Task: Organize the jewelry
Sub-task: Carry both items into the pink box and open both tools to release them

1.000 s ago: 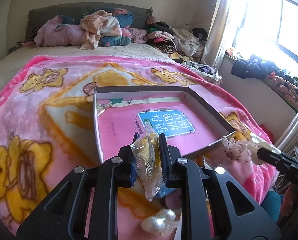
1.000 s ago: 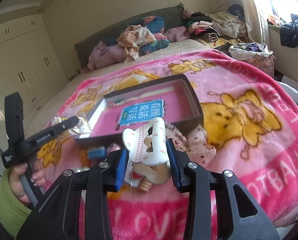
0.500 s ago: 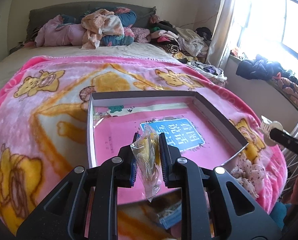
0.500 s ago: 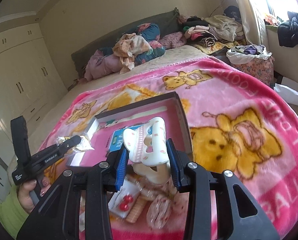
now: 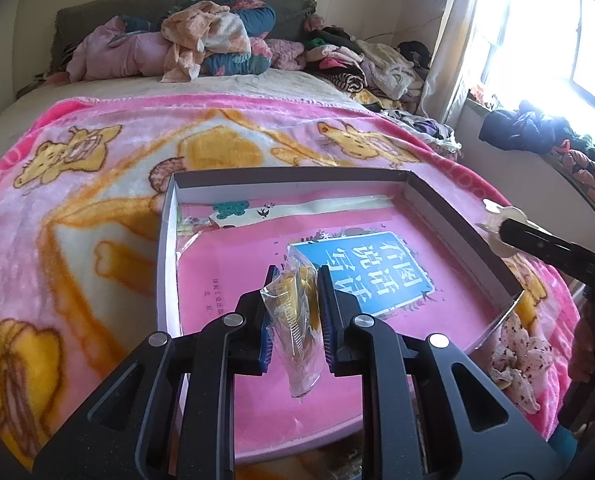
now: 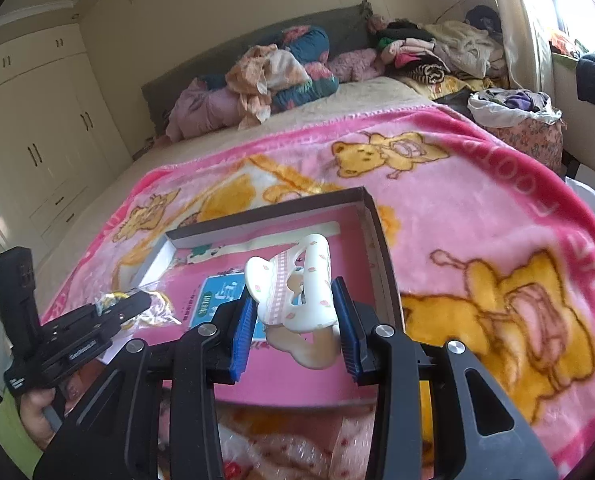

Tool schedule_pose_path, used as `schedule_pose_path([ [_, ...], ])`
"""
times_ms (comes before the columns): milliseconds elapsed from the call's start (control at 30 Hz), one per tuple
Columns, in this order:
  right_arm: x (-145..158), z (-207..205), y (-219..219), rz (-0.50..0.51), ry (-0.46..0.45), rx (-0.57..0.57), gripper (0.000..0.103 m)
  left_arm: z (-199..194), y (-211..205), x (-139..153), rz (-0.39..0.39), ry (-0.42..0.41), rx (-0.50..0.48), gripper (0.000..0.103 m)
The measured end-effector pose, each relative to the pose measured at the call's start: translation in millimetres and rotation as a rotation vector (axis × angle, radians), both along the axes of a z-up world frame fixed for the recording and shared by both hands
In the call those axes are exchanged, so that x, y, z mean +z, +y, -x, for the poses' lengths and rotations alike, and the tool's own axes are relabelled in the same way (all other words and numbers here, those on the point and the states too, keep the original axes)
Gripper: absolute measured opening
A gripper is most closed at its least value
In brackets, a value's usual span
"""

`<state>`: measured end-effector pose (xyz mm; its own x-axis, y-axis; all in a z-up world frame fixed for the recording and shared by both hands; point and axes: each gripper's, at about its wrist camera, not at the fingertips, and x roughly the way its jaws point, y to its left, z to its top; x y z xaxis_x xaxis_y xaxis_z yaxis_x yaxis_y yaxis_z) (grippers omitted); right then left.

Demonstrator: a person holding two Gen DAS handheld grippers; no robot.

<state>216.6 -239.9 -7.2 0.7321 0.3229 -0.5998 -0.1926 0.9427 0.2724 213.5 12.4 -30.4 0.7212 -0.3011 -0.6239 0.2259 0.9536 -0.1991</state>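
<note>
Pink cartoon-bear blanket (image 5: 97,184) across the whole frame, shallow open box (image 5: 463,222) with pink printed liner at centre. Left gripper (image 5: 295,312) at lower centre, jaws nearly closed on a clear packet of gold jewelry (image 5: 295,332), long axis upright, loose end hanging down; right gripper (image 6: 293,316) clamped on a white hair claw (image 6: 293,292), arch up. Best lowered well inside the walls before releasing, probably.

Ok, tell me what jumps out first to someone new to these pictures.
The pink cartoon-bear blanket covering the bed, with a shallow open box lying on it, pink book inside. Over the box, the right gripper clamps a white hair claw; the left gripper pinches a clear packet with something yellow. Clothes pile at the headboard.
</note>
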Motion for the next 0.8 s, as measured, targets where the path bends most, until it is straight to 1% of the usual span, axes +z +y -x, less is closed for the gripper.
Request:
schedule_pose_path([
  [133, -8.6, -15.6, 4.0, 0.022, 0.024, 0.006, 0.035, -4.4, -0.2, -4.4, 0.0, 0.012, 0.001, 0.012],
  [400, -21.2, -32.7, 3.2, 0.069, 0.061, 0.0, 0.035, -8.2, -2.2, -11.3, -0.008, 0.021, 0.001, 0.013],
  [633, -37.6, -37.1, -0.8, 0.068, 0.127, -0.002, 0.036, -8.6, -2.1, -12.8, -0.011, 0.023, 0.0, 0.013],
  [800, -40.0, -30.0, 0.5, 0.072, 0.112, 0.005, 0.037, -8.0, -1.3, -15.5, -0.011, 0.026, 0.002, 0.014],
])
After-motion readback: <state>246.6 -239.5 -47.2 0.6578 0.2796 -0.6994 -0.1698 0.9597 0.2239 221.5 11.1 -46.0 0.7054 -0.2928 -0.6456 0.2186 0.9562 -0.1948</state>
